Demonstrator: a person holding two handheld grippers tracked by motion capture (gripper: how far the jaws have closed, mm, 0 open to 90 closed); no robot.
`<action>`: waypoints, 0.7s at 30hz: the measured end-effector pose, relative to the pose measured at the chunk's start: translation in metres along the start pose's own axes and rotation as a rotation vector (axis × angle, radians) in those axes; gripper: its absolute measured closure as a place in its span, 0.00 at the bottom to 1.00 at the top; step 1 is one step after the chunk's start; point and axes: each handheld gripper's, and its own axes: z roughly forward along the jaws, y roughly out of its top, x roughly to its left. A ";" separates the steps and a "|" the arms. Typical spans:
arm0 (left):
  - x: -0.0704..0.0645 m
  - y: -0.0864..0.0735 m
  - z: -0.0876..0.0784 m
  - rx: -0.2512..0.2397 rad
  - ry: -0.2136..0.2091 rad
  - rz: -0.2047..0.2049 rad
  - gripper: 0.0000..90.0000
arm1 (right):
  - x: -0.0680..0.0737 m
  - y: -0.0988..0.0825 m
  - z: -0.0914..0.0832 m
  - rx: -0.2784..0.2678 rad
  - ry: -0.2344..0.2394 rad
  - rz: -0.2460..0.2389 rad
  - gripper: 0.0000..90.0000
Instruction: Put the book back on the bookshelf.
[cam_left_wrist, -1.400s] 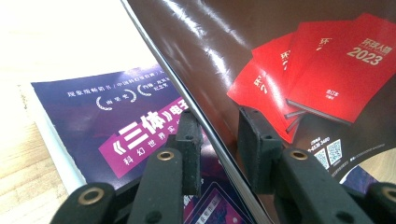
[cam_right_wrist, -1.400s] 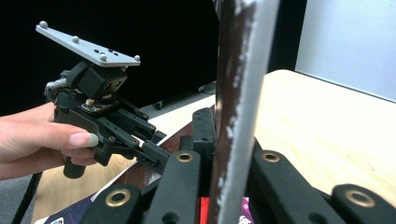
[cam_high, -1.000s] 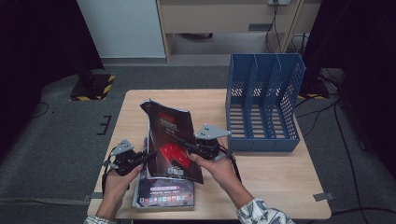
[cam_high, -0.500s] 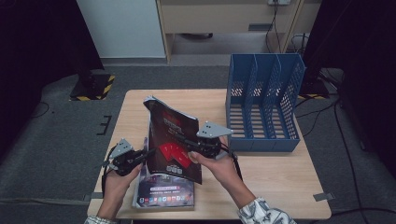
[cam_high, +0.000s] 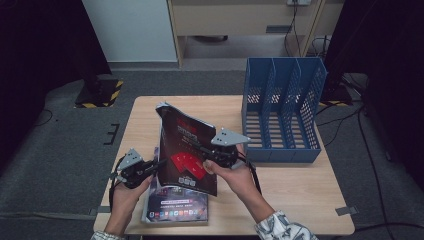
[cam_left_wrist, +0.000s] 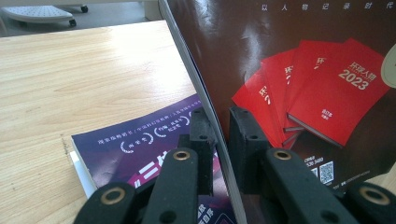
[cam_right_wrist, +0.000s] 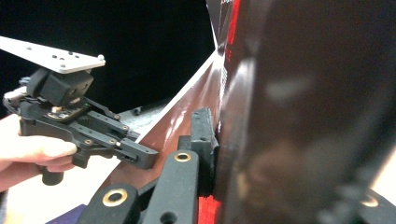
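Both grippers pinch the dark glossy magazine with red booklets on its cover (cam_high: 186, 150), held upright off the light wooden table (cam_high: 295, 185): the left gripper (cam_left_wrist: 219, 135) has its jaws closed on the lower spine edge, the right gripper (cam_high: 202, 152) clamps the opposite edge. The floppy pages could buckle between the jaws or slip onto the purple-covered magazine (cam_high: 175, 205) lying below them if either hand twists
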 end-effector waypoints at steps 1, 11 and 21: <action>0.000 0.000 0.000 0.001 0.001 -0.001 0.89 | 0.000 0.000 0.000 0.003 -0.002 0.003 0.90; 0.004 -0.002 0.002 -0.013 0.021 -0.018 0.83 | -0.004 -0.001 0.005 0.010 0.005 0.072 0.97; 0.021 -0.007 -0.003 -0.044 0.163 -0.087 0.36 | 0.000 0.018 0.005 -0.045 0.008 0.033 0.97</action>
